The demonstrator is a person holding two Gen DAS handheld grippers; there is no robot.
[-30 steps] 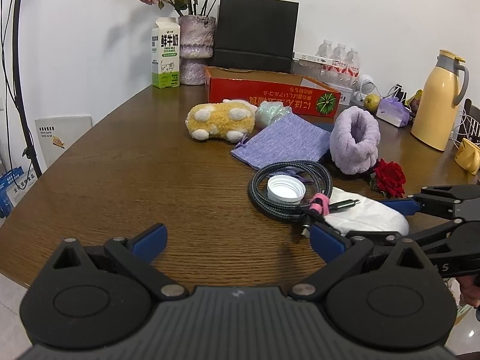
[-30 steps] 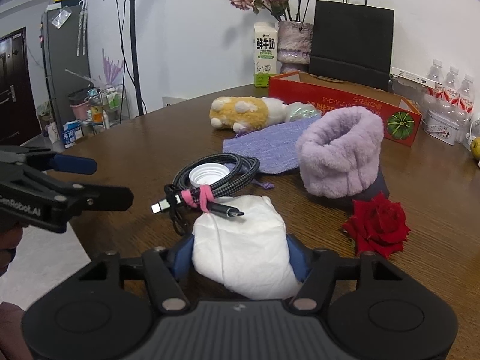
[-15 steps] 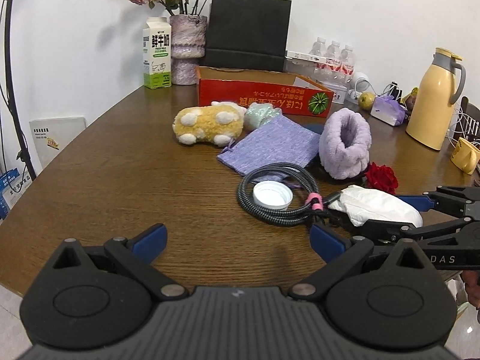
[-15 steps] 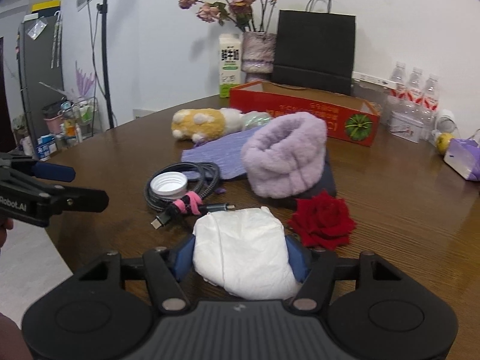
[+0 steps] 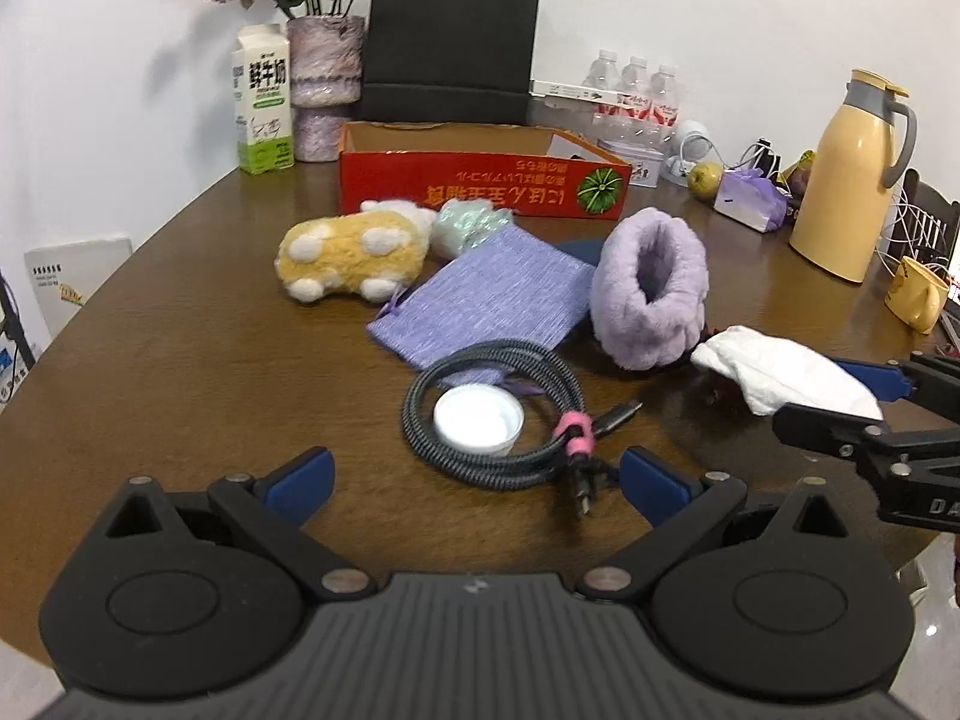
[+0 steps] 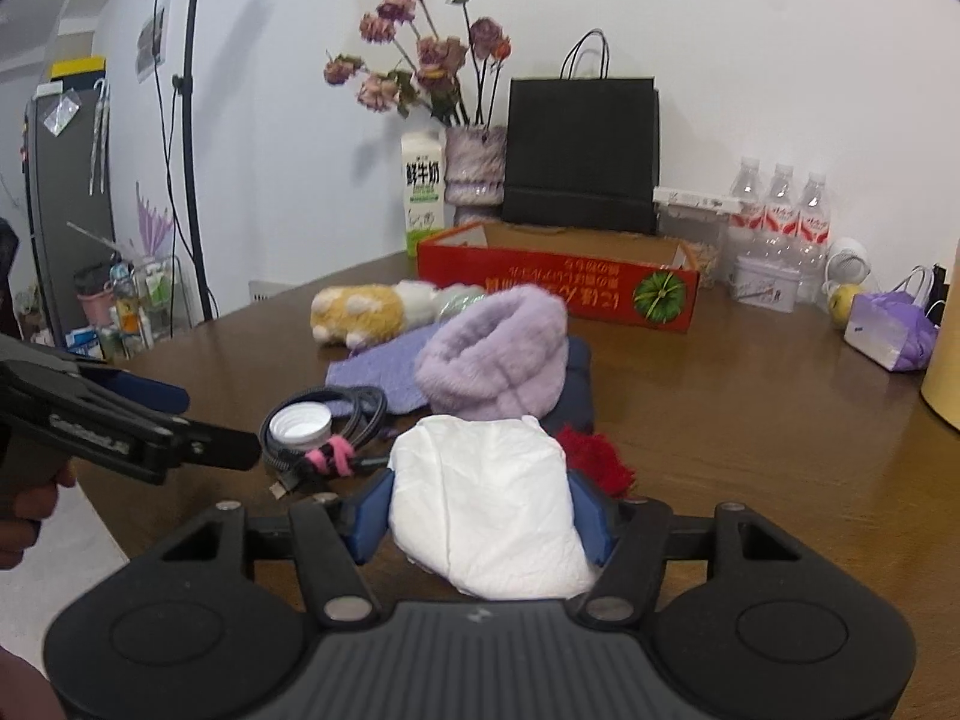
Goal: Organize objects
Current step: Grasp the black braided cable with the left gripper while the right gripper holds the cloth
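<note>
The right gripper (image 6: 477, 519) sits low in the centre of its own view, its blue pads (image 6: 371, 516) pressed against both sides of a white wad that fills the gap; in the left wrist view it reaches in from the right edge. The left gripper (image 5: 474, 474) stands with jaws wide apart at the lower centre of its view, nothing between them. A hand (image 6: 24, 504) at the left edge grips its handle.
</note>
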